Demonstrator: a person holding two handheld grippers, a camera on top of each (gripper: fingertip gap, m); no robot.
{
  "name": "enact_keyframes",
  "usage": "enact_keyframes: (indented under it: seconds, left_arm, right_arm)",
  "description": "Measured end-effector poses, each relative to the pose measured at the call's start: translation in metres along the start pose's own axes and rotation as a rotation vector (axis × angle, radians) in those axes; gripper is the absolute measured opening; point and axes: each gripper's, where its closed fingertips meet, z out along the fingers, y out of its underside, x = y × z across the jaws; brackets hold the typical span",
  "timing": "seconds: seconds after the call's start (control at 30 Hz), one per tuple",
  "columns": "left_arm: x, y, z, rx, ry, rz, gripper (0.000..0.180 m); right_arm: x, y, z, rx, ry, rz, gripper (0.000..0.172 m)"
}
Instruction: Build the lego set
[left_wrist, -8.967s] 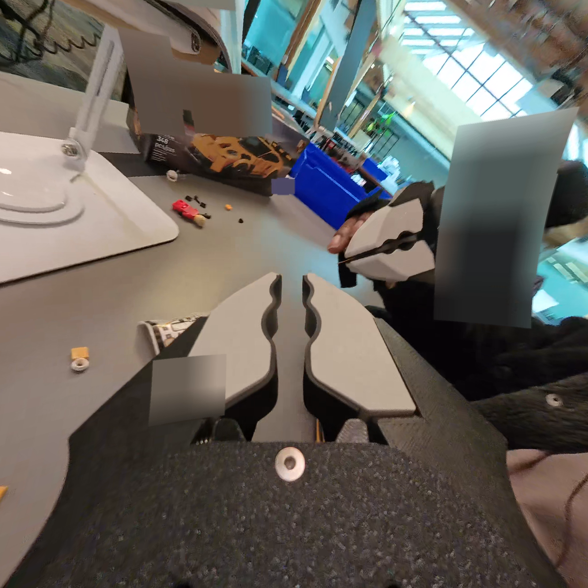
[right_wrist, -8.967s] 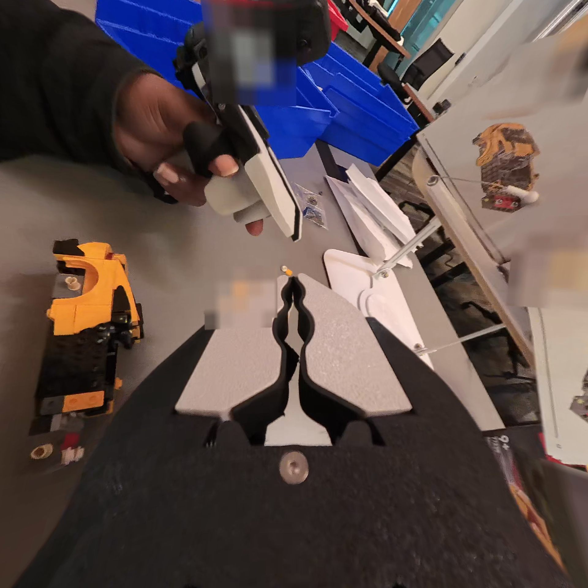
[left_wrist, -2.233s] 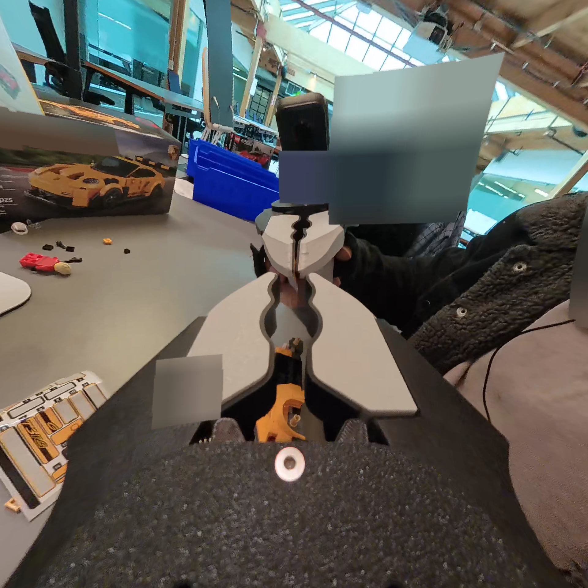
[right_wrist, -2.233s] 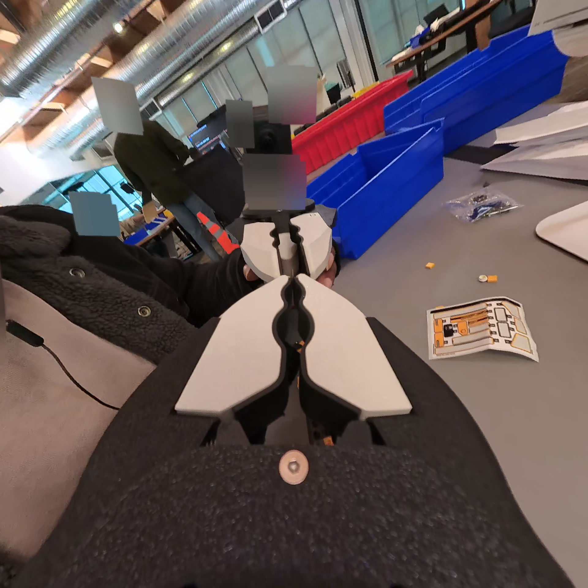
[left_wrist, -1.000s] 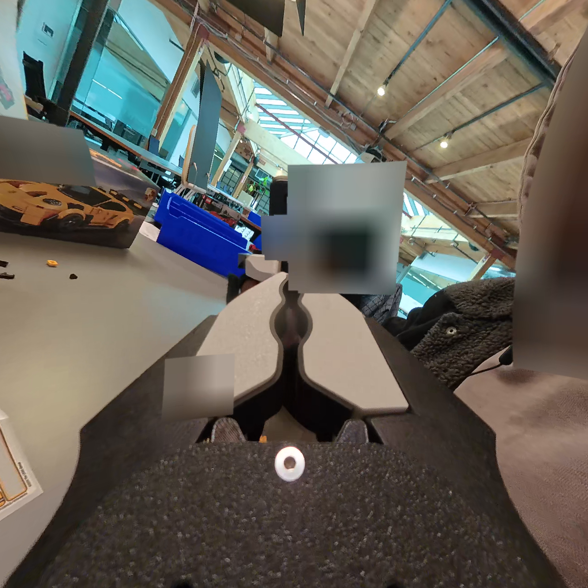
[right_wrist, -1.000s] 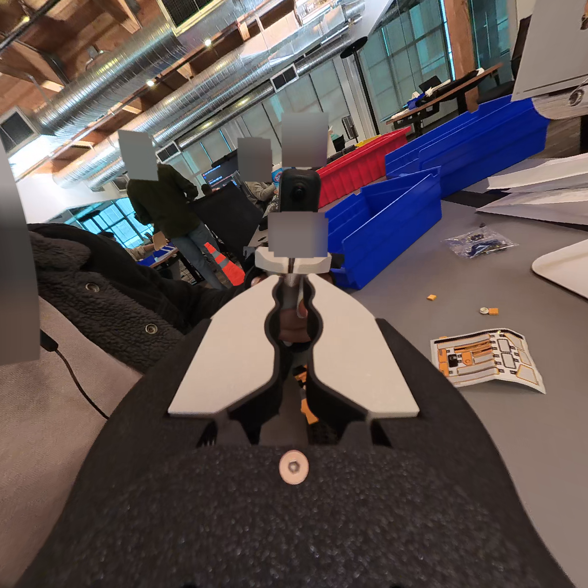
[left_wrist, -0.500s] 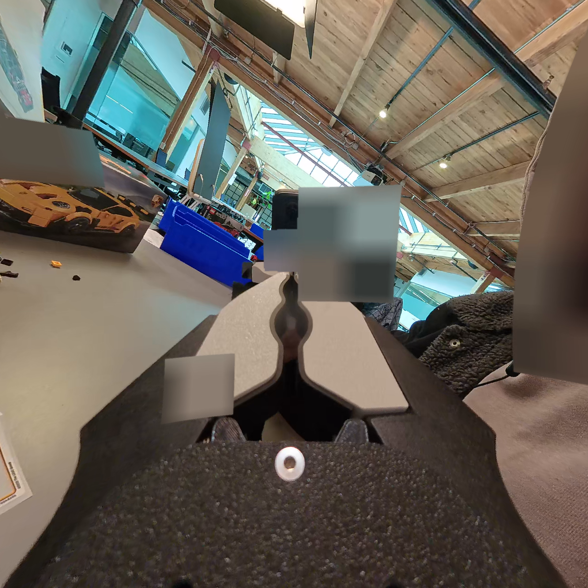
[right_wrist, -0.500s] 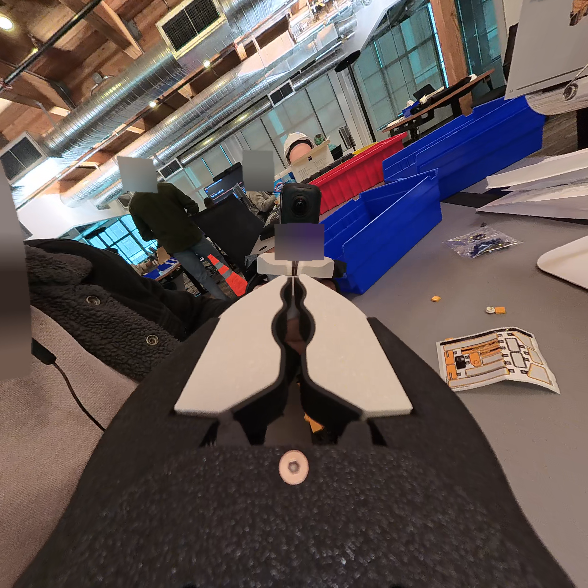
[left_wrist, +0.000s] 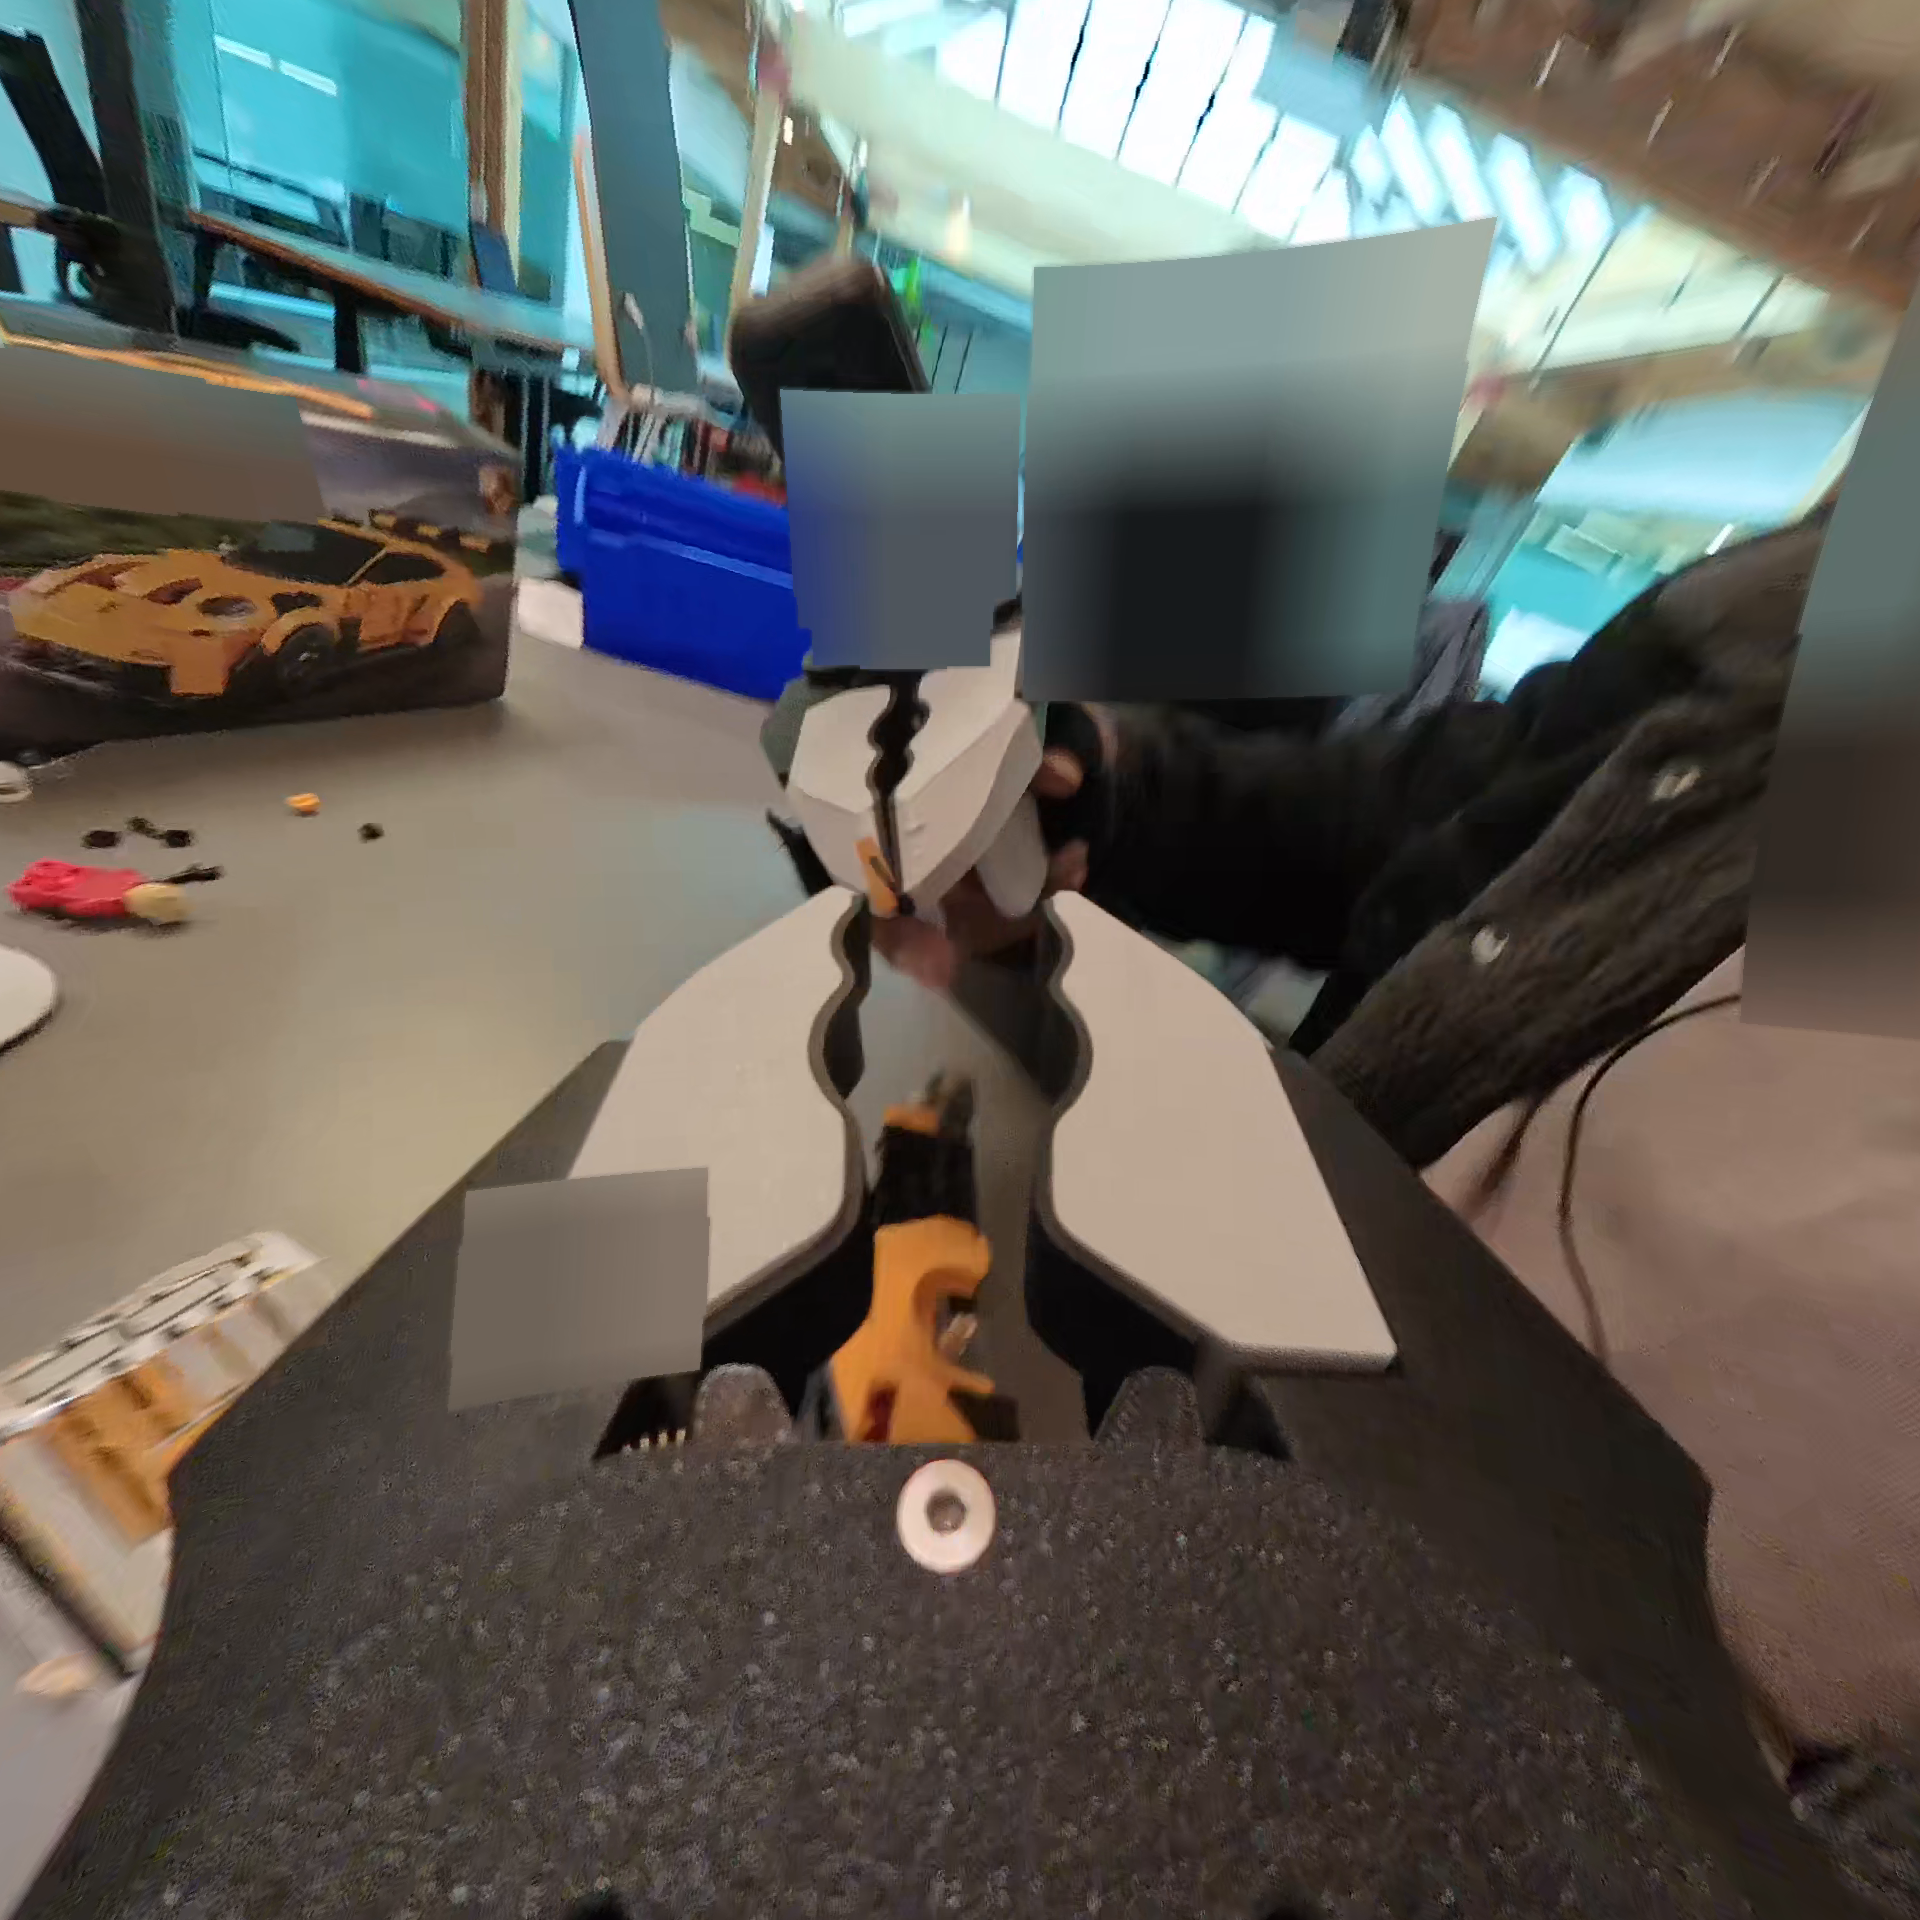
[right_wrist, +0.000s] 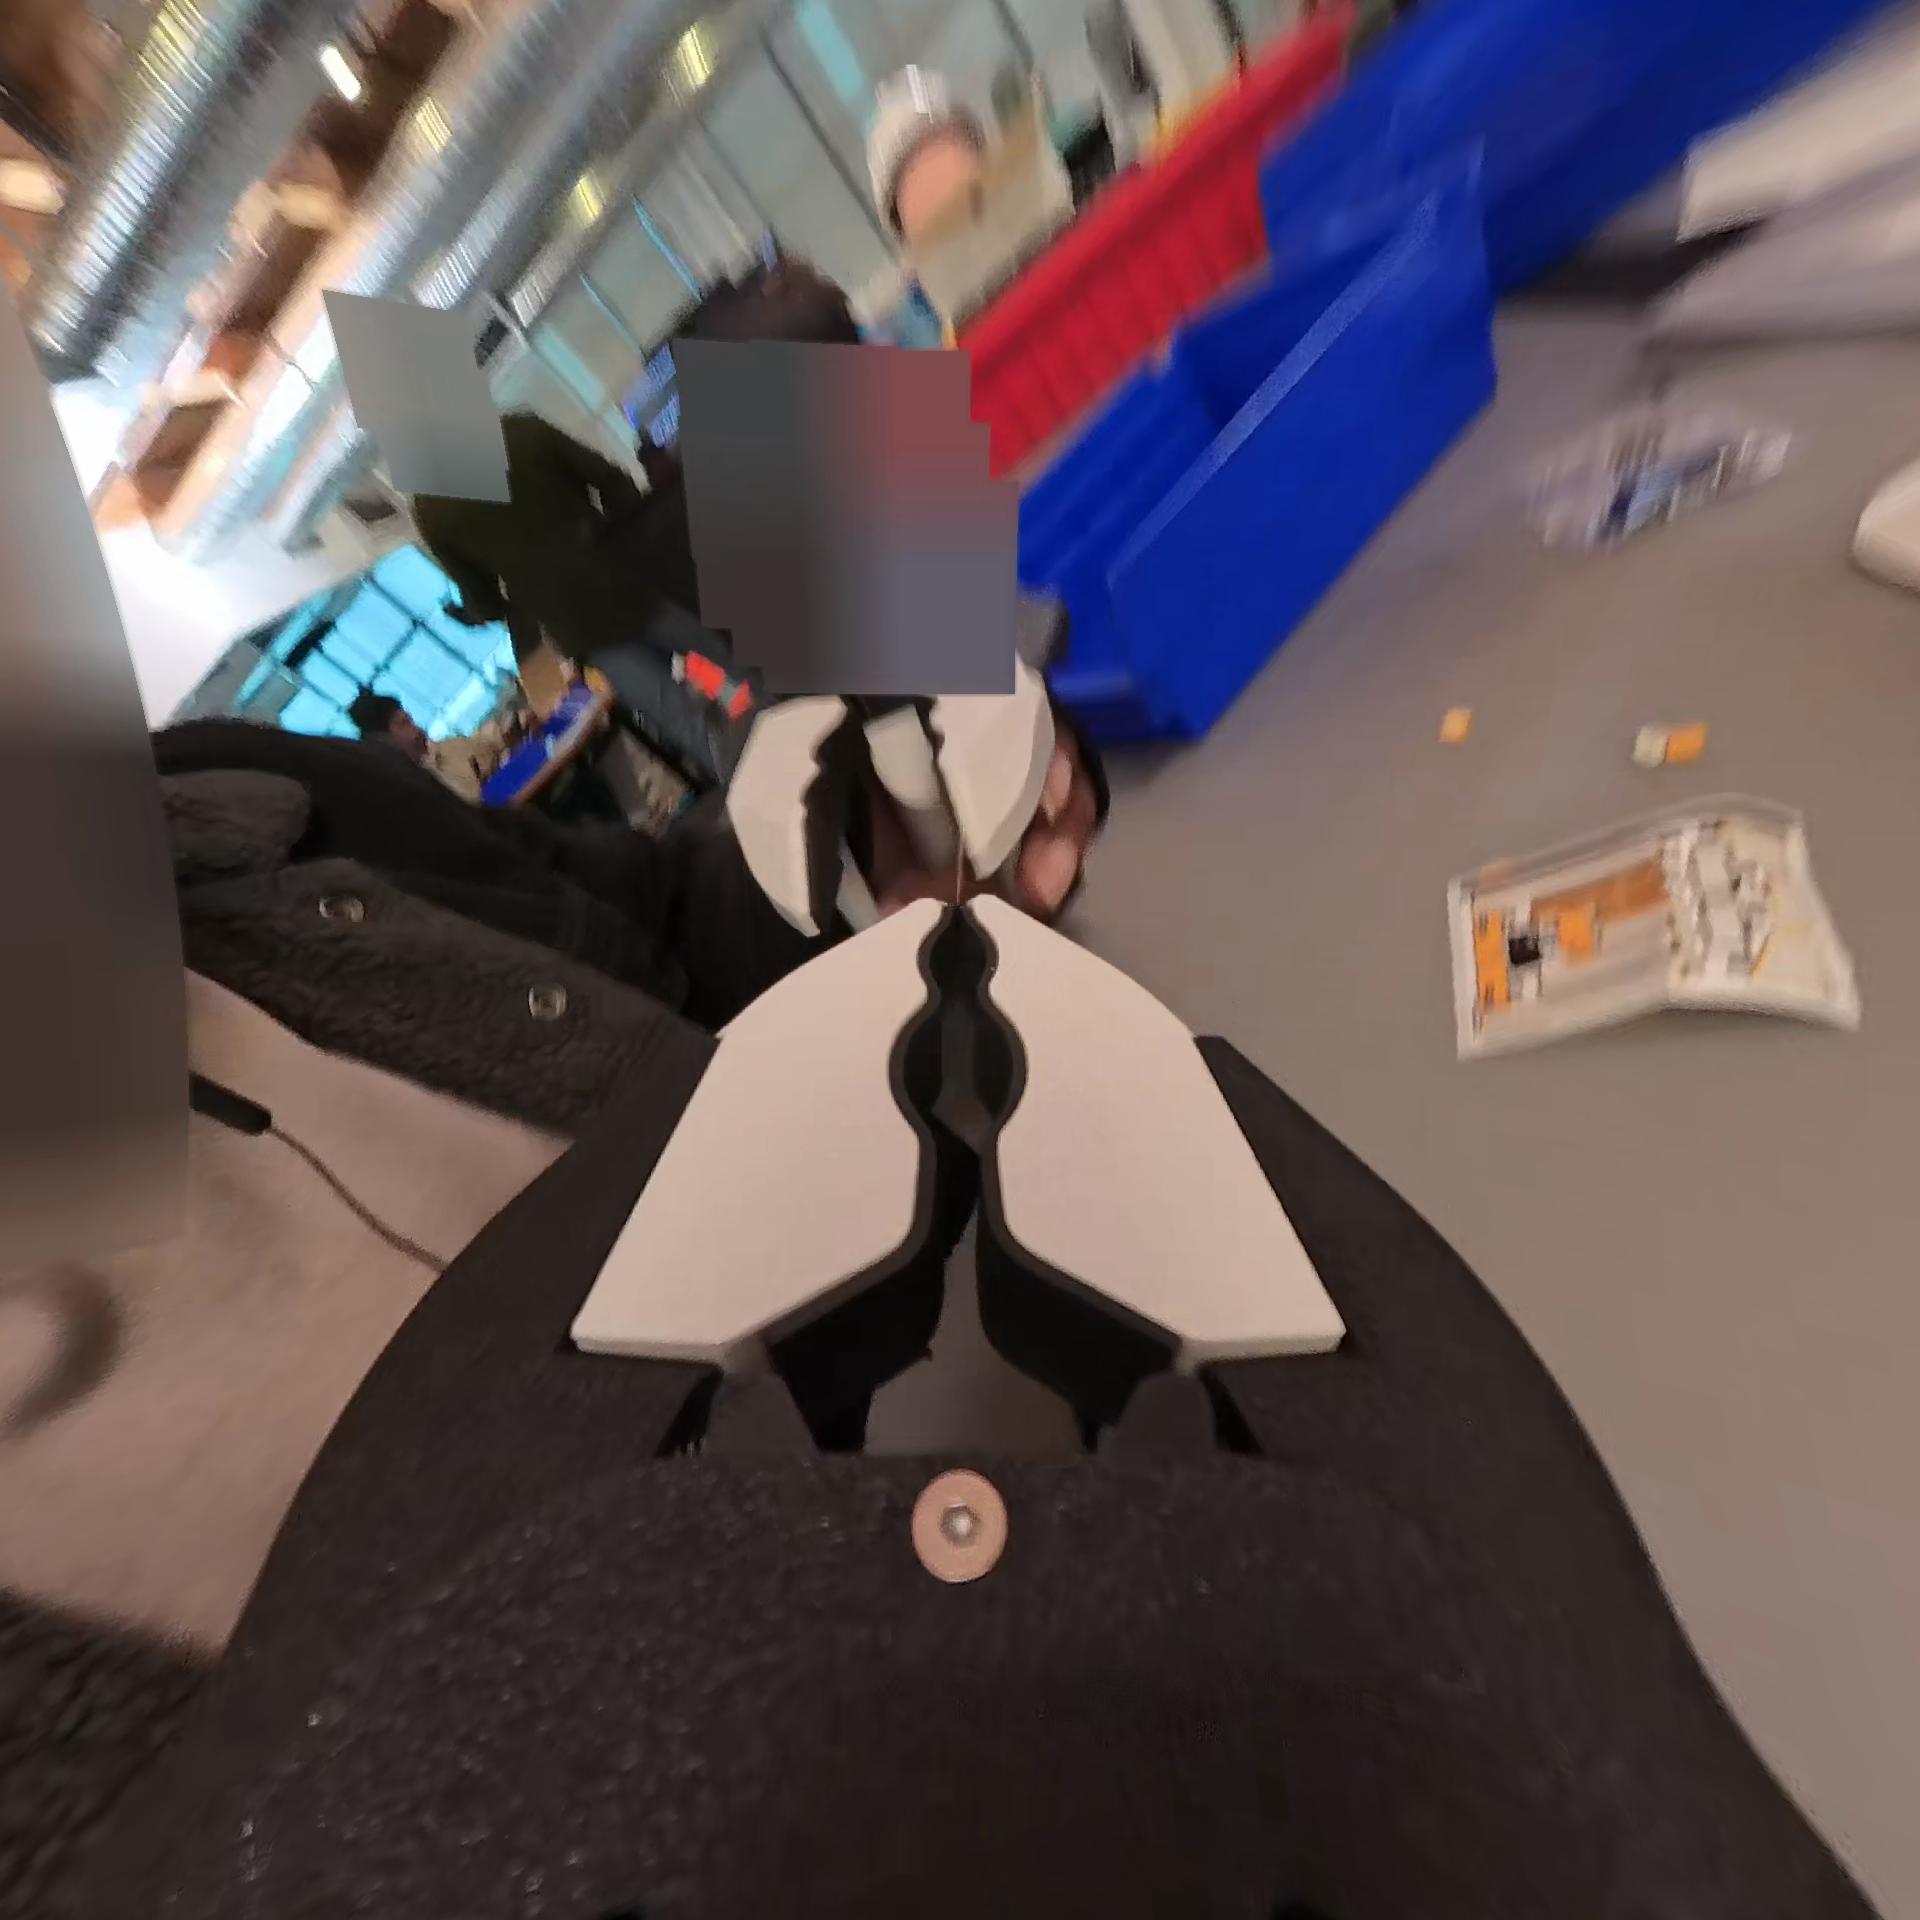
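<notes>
My left gripper (left_wrist: 951, 914) has its fingers (left_wrist: 727, 1049) a little way apart, with nothing pressed between them. Under them, at 6 o'clock, the orange and black toy car (left_wrist: 920, 1299) sits on the grey surface (left_wrist: 416, 987). My right gripper (right_wrist: 956, 909) has its fingers (right_wrist: 821, 1122) closed on a small orange sticker (left_wrist: 876, 868). The sticker sheet (right_wrist: 1652, 925) lies at 3 o'clock.

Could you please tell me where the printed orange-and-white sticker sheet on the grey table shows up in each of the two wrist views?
Left wrist view: the sticker sheet lies blurred at the lower left edge, left of the left gripper.
Right wrist view: it lies at the right, curled on the table.
Shared landmark: the blue bins.
</notes>
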Motion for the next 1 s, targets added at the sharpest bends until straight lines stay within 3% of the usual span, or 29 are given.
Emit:
enact_keyframes:
  seconds: [0.1,0.4,0.6,0.83,1.0]
  left_arm:
    - [-0.006,0.011,-0.007,-0.11,-0.053,0.11,0.032]
    - [-0.017,0.07,-0.024,-0.438,-0.074,0.215,0.038]
    - [-0.014,0.063,-0.017,-0.371,-0.068,0.22,0.024]
    - [-0.002,0.063,-0.009,-0.336,0.047,-0.052,0.013]
    - [0.0,0.064,-0.005,-0.332,0.069,-0.113,0.007]
  right_arm:
    - [0.003,0.016,0.001,-0.095,-0.017,0.093,0.0]
    - [0.009,0.065,0.008,-0.341,-0.042,0.347,0.0]
    - [0.006,0.07,0.011,-0.453,-0.023,0.392,0.0]
    - [0.006,0.067,0.013,-0.451,-0.02,0.344,0.0]
    - [0.004,0.068,0.012,-0.449,-0.029,0.318,0.0]
